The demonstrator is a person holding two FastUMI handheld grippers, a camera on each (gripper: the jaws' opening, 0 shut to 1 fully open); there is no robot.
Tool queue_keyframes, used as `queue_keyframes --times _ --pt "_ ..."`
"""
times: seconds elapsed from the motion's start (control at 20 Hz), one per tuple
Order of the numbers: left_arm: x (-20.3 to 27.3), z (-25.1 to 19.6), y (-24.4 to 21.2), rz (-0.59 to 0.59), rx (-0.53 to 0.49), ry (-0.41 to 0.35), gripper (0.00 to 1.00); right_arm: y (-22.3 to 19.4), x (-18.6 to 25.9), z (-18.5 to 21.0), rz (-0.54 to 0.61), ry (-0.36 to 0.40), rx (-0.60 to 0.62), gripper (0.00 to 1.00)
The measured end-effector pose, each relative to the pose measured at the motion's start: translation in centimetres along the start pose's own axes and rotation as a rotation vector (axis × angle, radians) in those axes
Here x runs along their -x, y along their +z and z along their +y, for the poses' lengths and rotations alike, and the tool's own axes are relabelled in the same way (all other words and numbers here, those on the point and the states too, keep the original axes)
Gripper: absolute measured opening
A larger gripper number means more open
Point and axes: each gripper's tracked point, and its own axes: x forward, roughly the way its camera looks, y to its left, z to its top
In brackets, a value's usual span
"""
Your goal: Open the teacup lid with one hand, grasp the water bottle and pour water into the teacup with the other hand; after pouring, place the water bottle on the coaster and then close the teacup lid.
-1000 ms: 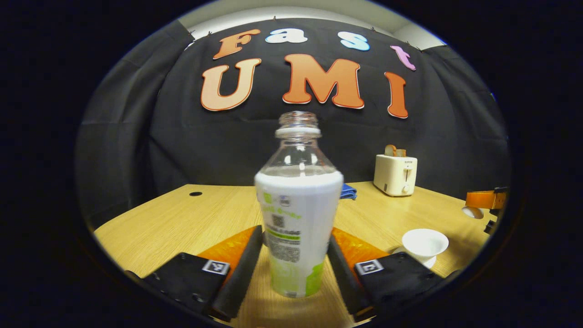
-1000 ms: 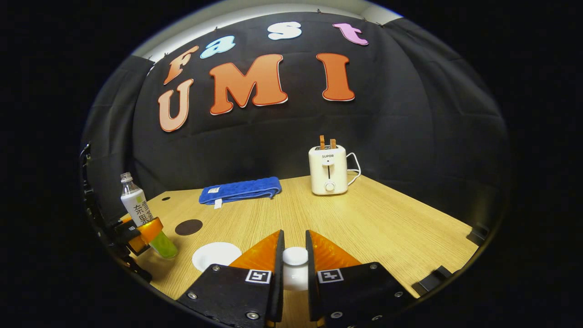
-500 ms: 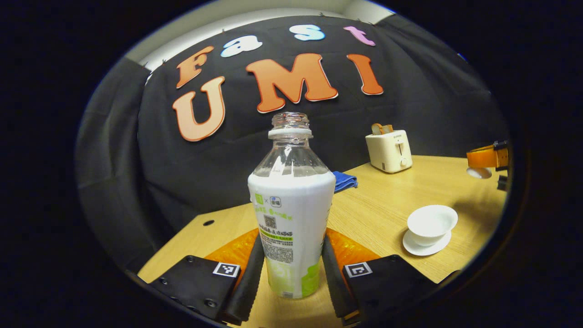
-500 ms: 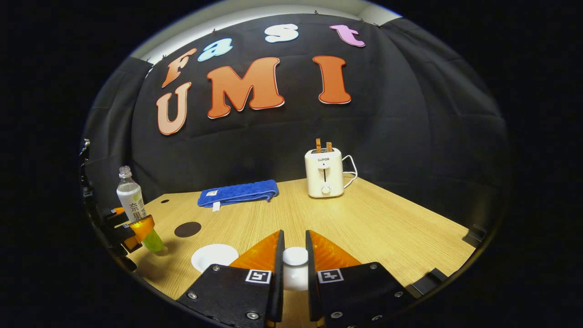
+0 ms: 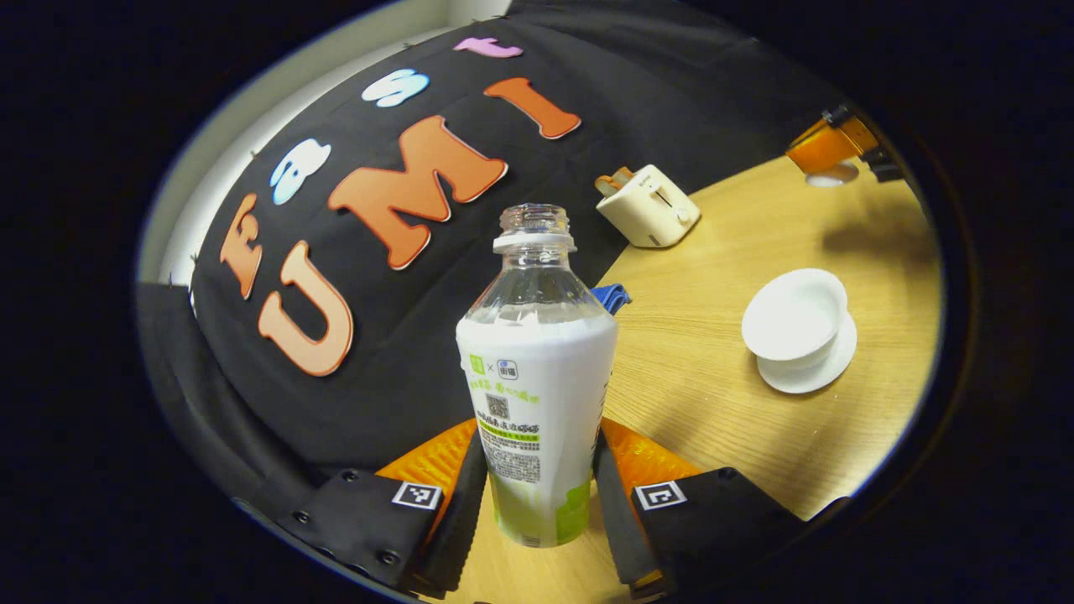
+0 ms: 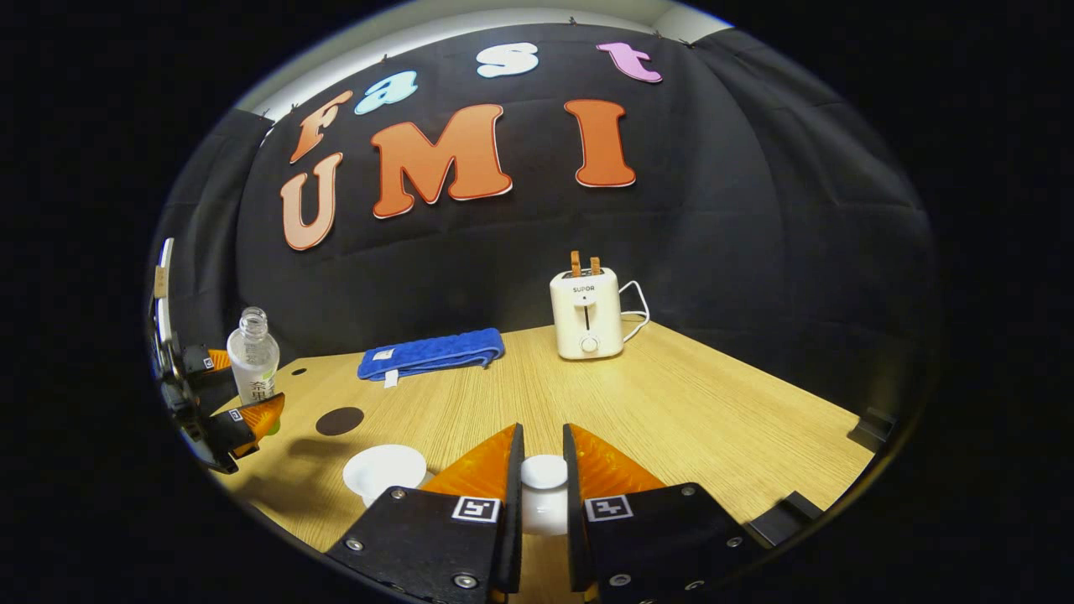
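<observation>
Water bottle (image 5: 537,377) uncapped, white-and-green label

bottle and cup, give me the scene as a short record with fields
left tool: shut on bottle, lifted off the table
bottle: uncapped, partly filled
right tool: shut on lid, held off the cup
cup: open, on its saucer
coaster: bare, behind the cup
towel: folded, far edge
toaster: far edge, right of towel

Left hand-held gripper (image 5: 537,503) tilted, clamping bottle (image 5: 537,377), right hand-held gripper (image 6: 542,495) pinching lid (image 6: 544,472)
</observation>
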Motion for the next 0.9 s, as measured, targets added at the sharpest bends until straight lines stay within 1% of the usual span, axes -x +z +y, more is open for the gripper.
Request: queue_keyframes --times 0.05,0.2,0.35,0.65,0.7,0.75,0.9 --pt "-0.3 -0.2 0.3 -0.004 -0.056 -0.009 0.69 0.0 0.0 -0.1 0.002 -0.001 0.0 0.23" --pt "-0.5 -1.4 0.6 -0.009 -0.208 -0.047 0.67 -0.3 0.0 -0.4 0.009 -0.006 -0.005 0.23" --pt "-0.5 -2.2 1.7 -0.024 -0.351 -0.067 0.67 -0.5 0.1 -0.8 0.014 -0.011 -0.006 0.23" --pt "-0.6 -3.3 1.5 -0.022 -0.547 -0.117 0.67 -0.7 0.0 -1.1 0.024 -0.015 -0.008 0.23" --pt "-0.7 -3.5 1.8 -0.021 -0.578 -0.123 0.69 -0.8 0.0 -1.0 0.027 -0.014 -0.008 0.18" --pt "-0.8 -3.6 1.9 -0.019 -0.605 -0.13 0.69 -0.9 0.0 -1.0 0.031 -0.014 -0.008 0.23" --pt "-0.9 -3.7 1.9 -0.012 -0.681 -0.144 0.67 -0.9 0.1 -1.0 0.032 -0.012 -0.007 0.23"
